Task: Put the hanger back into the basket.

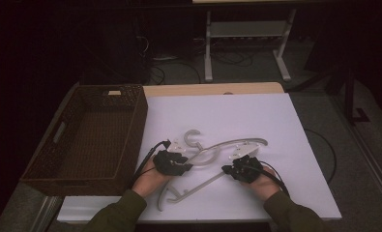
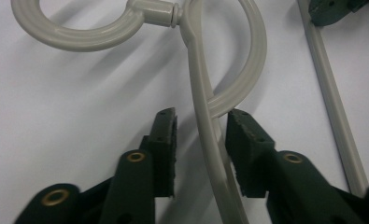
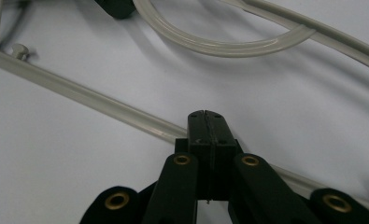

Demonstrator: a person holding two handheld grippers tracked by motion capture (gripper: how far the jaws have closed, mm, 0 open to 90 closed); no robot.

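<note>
Two pale plastic hangers lie crossed on the white table top [image 1: 275,125]. One hanger [image 1: 193,137] has its hook towards the basket, and its arm [image 2: 205,121] runs between the pads of my left gripper [image 2: 202,115] [image 1: 184,164]. A gap shows beside the left pad; the right pad [image 2: 240,149] is close against the arm. The other hanger [image 1: 244,143] has a curved hook [image 2: 252,70] [image 3: 229,46] that loops over that arm. My right gripper [image 3: 205,115] [image 1: 228,169] has its jaws together, lying over the thin bar [image 3: 93,105] of a hanger.
A brown wicker basket [image 1: 139,121] stands empty at the table's left side. The white top ends just in front of the forearms and to the right. Cables trail from both grippers. Beyond the table, a metal stand [image 1: 246,34] and cables sit on the dark floor.
</note>
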